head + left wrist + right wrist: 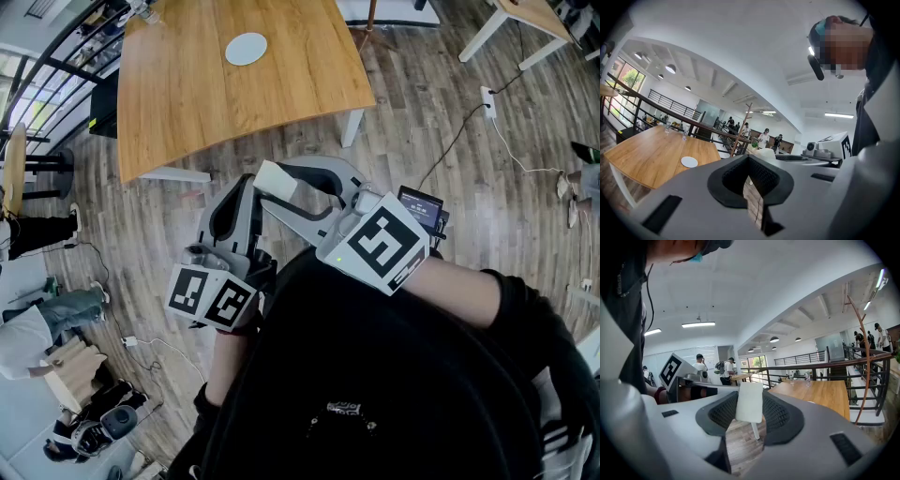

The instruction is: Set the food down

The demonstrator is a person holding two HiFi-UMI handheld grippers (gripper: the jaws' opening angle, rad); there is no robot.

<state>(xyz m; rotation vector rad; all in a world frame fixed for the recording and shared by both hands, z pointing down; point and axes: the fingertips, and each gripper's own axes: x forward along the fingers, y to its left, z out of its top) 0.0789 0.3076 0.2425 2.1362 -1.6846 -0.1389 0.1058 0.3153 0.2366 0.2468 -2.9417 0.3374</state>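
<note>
Wooden surface (187,103) bears a plate (246,48); right fingers (783,416) pinch the ice-cream bar (750,401), left fingers (771,176) closed, empty. Lower it flat onto the plate.

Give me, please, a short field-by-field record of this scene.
right gripper: shut on the food
food: white bar on a stick, held in the air, short of the table
left gripper: jaws close together, nothing between them
table: wooden, ahead of both grippers
plate: white, round, on the table, nothing on it
task state: food not yet set down
</note>
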